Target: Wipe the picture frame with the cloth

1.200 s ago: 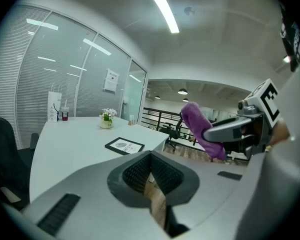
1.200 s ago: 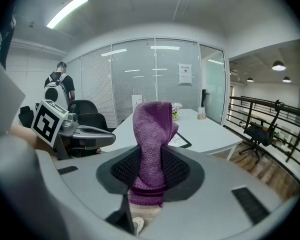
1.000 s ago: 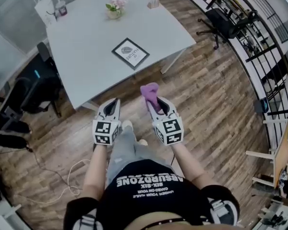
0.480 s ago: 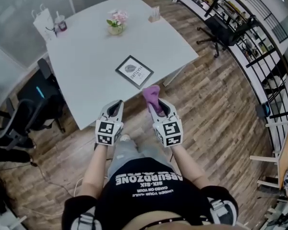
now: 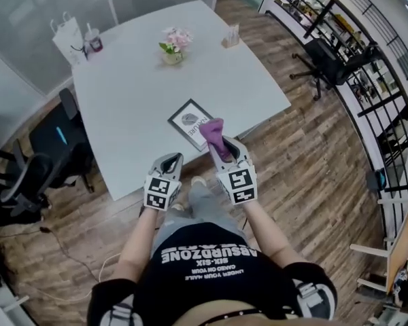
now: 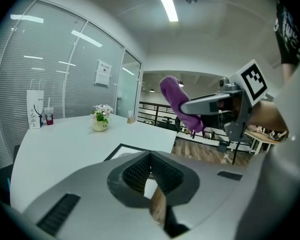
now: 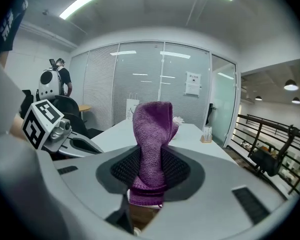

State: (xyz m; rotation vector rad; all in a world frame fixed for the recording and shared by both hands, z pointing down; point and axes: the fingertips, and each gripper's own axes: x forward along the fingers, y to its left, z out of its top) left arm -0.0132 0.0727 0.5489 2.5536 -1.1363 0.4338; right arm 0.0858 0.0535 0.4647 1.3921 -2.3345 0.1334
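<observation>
Holding the cloth [image 7: 151,134] in my right claw [image 7: 150,176]: pads pinched on its lower half, with the purple bundle standing up past the tips. It's soft and knitted, light and floppy. I reckon it will squash flat under pressure, so this low grip with plenty poking out front suits wiping. My left claw [image 6: 151,178] is pressed together with nothing in it, tips meeting, only a sliver of floor showing behind them.

Both arms are out ahead of me, elbows bent, forearms roughly side by side. The right claw is raised and a touch further forward, the left lower beside it, both aimed at the near edge of the tabletop [image 5: 136,94].

Just past the cloth tip lies the frame [image 5: 189,119], flat on the tabletop close to that near edge and turned at an angle, with a dark border and white print. The cloth is up in the air, not on it yet. The frame looks thin and stiff, probably light, and likely to skate on that smooth white top if I rub hard. I'd steady it at a corner of the border with the empty left claw, off the glass.

Further back are flowers [image 5: 173,46], and a bag [image 5: 68,36] and cup [image 5: 93,43] at the far corner.
</observation>
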